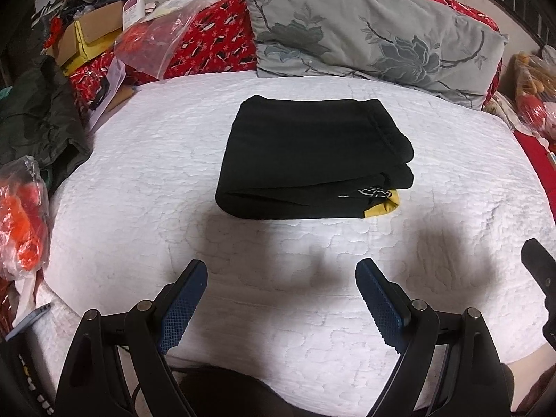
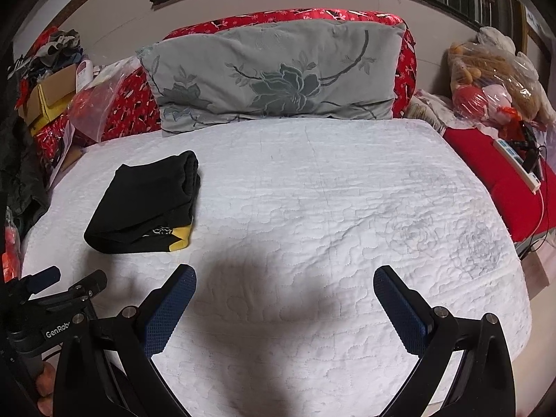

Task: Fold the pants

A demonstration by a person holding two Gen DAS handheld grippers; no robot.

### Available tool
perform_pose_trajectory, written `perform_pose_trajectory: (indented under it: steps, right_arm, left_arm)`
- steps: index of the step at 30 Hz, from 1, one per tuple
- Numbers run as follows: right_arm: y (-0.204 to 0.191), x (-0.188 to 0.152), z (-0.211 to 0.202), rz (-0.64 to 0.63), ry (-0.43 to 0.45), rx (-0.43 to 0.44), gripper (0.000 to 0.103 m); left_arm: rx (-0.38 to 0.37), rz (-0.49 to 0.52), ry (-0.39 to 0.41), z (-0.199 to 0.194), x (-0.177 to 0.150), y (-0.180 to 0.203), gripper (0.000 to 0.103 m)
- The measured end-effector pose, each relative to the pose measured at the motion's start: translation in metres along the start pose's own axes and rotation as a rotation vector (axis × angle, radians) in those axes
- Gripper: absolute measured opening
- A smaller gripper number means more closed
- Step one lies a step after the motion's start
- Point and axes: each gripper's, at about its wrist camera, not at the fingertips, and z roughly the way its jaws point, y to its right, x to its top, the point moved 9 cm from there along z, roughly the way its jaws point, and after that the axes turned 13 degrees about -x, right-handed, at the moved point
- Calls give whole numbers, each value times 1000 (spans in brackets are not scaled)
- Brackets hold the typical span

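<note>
The left gripper [image 1: 281, 271] hovers over the near part of the bed [image 1: 139, 208], its fingers [image 1: 184, 299] spread wide with nothing between them. The right gripper [image 2: 285, 278] hangs beside it, also over the near edge, fingers [image 2: 170, 309] wide and empty. Both cast soft shadows on the white quilted cover just ahead of them. A bare strip of cover lies between the fingers and the pants [image 1: 309, 160], which sit folded in a neat black block with a yellow patch at the near right corner. They lie straight ahead of the left gripper and off to the left in the right wrist view [image 2: 142, 205], apart from both grippers. To their right the cover is open all the way to the bed's edge. Behind the pants a grey floral pillow [image 1: 375, 34] leans on a red patterned quilt [image 1: 215, 45]. Bags and boxes [image 1: 90, 34] crowd the left side; a red cloth [image 2: 500, 184] with a power strip [image 2: 514, 160] and a bag of toys [image 2: 493, 80] lie at the right.
</note>
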Motion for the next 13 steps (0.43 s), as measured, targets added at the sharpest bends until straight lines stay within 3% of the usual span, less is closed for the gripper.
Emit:
perform_pose_trajectory:
  steps: [13]
  right_arm:
    - [4, -2, 6, 15, -20, -4, 103]
  left_arm:
    - [-16, -17, 23, -7, 4, 12, 88]
